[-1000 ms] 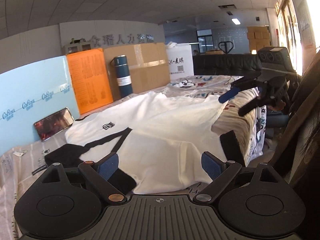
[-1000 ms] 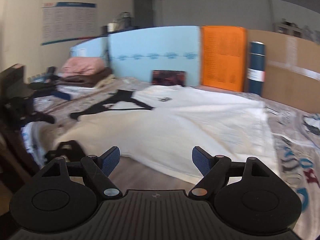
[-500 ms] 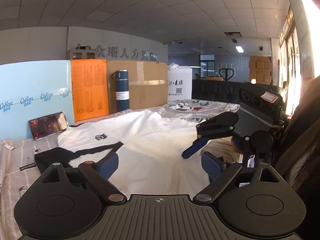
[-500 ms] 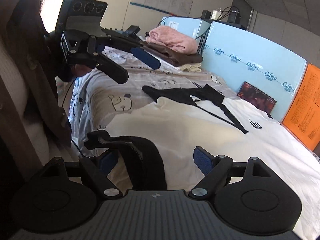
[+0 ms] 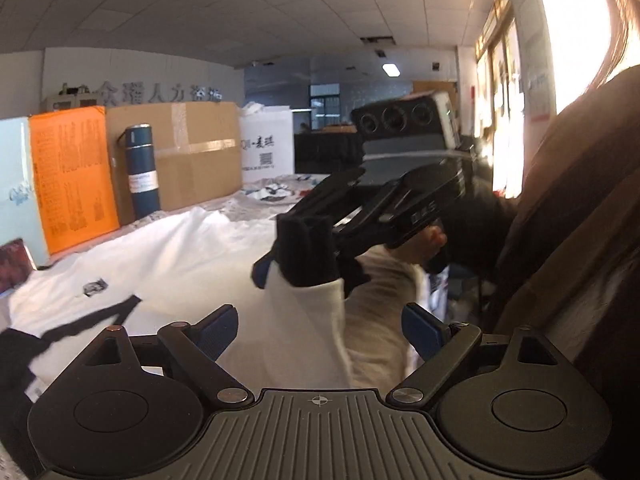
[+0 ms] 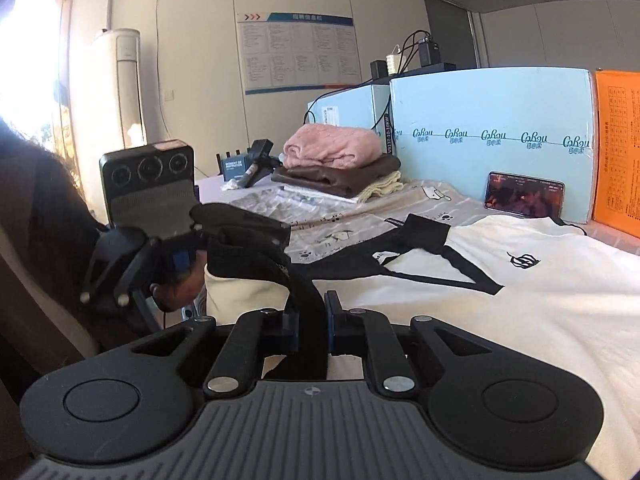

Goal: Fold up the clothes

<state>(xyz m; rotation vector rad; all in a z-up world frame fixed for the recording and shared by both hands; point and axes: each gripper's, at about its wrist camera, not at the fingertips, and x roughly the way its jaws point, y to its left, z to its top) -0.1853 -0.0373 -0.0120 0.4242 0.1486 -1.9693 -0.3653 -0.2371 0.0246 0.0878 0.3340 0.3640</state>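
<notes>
Black cuff (image 6: 308, 312) of the cream sweatshirt (image 6: 500, 320) lying on the bed is being pinched by the right gripper (image 6: 310, 330), jaws closing on it. Left gripper (image 5: 320, 330) is narrowing, empty; sleeve between its jaws, untouched. Better keeping the sleeve taut while folding inward. Blue board (image 6: 492, 120) is reading "CoBou".

The left wrist fisheye camera sits low behind the left gripper (image 5: 318, 332) and faces across the bed toward the brown cardboard box (image 5: 188, 152), with the right gripper (image 5: 276, 256) close in front of it. The right wrist fisheye camera sits low behind the right gripper (image 6: 310, 320) and faces the opposite way, toward the pale blue foam panel (image 6: 492, 136), with the left gripper (image 6: 244, 220) close at its left. Both views share the white long-sleeved shirt with black trim (image 5: 168, 256) (image 6: 520, 300) and its raised black cuff (image 5: 308, 252) (image 6: 256, 256), seen at close range.
</notes>
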